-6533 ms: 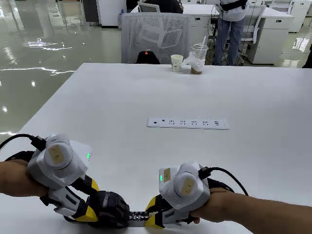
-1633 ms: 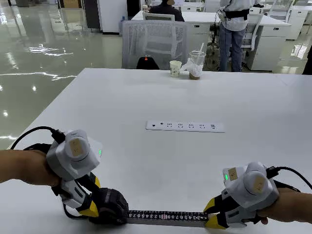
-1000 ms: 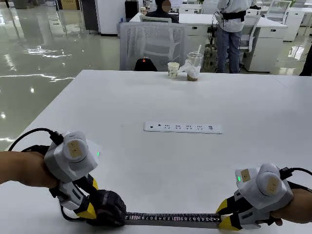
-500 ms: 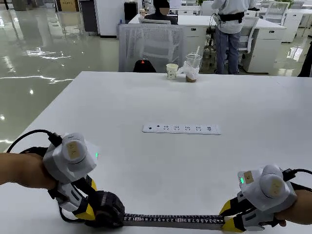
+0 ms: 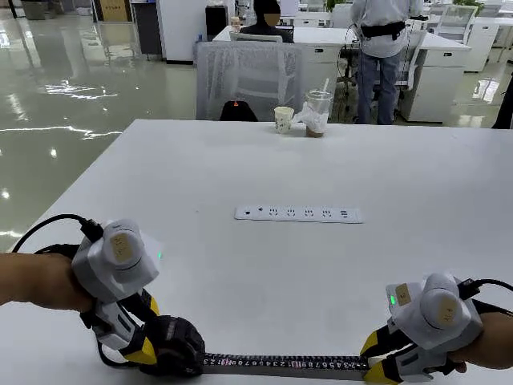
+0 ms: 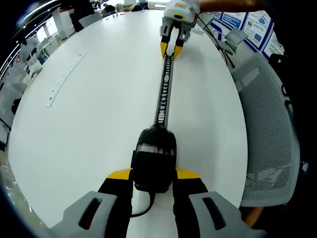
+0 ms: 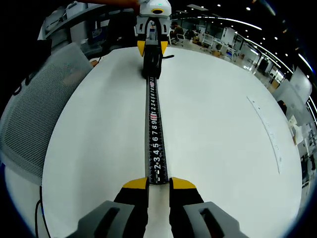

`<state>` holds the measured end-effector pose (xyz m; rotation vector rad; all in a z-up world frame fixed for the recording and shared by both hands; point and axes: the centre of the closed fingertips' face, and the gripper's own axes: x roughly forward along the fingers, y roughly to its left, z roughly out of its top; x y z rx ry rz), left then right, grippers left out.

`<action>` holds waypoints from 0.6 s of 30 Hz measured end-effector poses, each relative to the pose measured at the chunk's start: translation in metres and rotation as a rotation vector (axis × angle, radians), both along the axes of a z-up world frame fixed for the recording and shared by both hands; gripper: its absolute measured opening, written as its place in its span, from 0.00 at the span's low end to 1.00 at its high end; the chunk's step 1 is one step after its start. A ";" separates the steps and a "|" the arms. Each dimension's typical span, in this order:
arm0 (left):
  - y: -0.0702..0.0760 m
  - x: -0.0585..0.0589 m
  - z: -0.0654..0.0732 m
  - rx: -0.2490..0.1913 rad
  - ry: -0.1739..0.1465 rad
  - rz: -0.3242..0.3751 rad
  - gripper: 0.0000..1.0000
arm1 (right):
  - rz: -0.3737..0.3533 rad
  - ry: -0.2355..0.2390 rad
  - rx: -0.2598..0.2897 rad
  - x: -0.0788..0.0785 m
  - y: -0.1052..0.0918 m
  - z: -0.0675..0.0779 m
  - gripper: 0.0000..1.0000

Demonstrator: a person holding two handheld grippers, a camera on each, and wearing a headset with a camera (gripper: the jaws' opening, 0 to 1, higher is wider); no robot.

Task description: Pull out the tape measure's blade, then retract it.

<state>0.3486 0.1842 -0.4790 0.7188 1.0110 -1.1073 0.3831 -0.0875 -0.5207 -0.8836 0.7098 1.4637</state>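
Left gripper: held low at near edge of table, jaws clamped on black tape measure case. Right gripper: faces it, jaws pinching tip of blade. Blade extended, running low along tabletop from case to right gripper. Power strip well beyond blade, bare tabletop between.

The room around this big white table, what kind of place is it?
Probably an open office: white desks with drawers stand at the back, a mesh office chair sits beyond the white table, and a power strip lies on it.
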 end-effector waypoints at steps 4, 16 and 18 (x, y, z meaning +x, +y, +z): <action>0.001 0.000 0.000 -0.002 0.002 0.017 0.26 | -0.004 -0.002 -0.002 0.000 0.000 0.000 0.13; 0.010 -0.005 0.001 -0.030 -0.018 0.092 0.35 | -0.046 -0.004 0.001 -0.003 -0.003 0.002 0.21; 0.010 -0.006 0.002 -0.045 -0.018 0.113 0.38 | -0.056 -0.005 0.008 -0.004 -0.004 0.005 0.22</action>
